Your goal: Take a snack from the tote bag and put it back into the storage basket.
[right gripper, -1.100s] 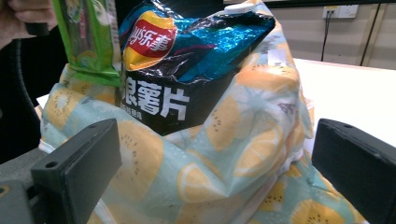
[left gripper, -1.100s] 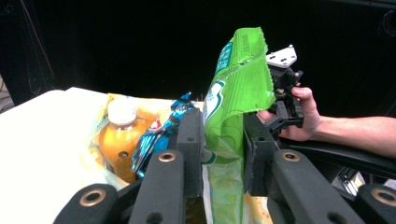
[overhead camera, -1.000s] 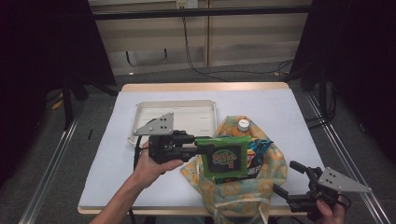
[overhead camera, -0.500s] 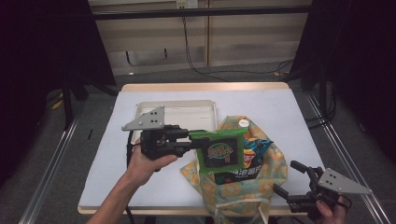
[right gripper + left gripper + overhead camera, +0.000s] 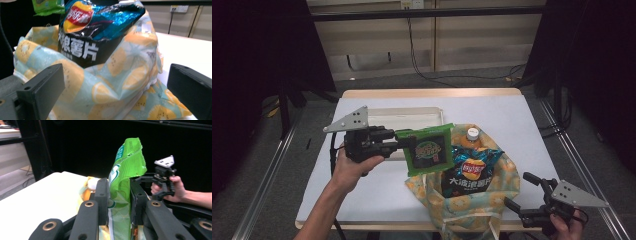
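Green snack packet held beside a lemon-print bag

The left gripper clamps the green packet, held in the air just left of the bag; the right gripper, jaws spread wide, sits at the bag's right, near the black crisp packet inside.

The dark chip bag bears the Lay's logo and Chinese "薯片".
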Tool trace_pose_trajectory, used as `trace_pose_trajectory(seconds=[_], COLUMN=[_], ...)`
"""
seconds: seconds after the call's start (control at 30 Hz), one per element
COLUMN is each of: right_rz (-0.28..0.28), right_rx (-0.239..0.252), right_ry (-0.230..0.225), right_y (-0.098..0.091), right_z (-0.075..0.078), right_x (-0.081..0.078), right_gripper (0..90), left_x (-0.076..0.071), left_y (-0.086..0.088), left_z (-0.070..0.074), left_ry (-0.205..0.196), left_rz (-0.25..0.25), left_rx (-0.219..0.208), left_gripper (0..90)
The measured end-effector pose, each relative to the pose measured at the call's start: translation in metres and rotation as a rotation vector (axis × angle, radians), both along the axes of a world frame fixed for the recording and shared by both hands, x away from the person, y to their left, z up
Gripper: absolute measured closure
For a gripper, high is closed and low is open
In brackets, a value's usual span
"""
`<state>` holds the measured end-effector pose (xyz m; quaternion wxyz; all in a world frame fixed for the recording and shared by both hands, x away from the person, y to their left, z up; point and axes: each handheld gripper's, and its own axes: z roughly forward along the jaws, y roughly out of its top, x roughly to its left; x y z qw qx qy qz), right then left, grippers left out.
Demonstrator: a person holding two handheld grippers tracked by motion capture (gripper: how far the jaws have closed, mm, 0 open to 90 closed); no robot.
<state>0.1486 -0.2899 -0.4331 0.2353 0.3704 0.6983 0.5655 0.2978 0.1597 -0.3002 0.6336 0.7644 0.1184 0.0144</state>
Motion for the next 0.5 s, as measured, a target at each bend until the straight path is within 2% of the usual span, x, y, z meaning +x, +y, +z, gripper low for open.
trace_pose_trajectory(seconds=[0.03,0.13,0.17,0.37,0.5], right_rz=[0.004,-0.002,0.000,0.013,0.010], right_rx=[0.000,0.009,0.010,0.000,-0.001], right_ry=[0.008,0.006,0.006,0.013,0.013], right_y=[0.000,-0.001,-0.001,-0.001,0.000], right_z=[0.000,0.000,0.000,0.000,0.000], right_x=[0.000,0.000,0.000,0.000,0.000], right_gripper=[0.0,0.0,0.0,0.0,0.0], left_x=[0.002,0.005,0.007,0.009,0.017], left_y=[0.002,0.007,0.009,0.027,0.038], left_z=[-0.002,-0.004,-0.005,0.004,0.002], left_ry=[-0.001,0.002,0.006,0.004,0.003], left_rz=[-0.001,0.017,0.018,0.044,0.085], left_rx=[-0.010,-0.004,-0.019,-0.046,-0.010], left_gripper=[73.3,73.4,73.3,73.3,73.3])
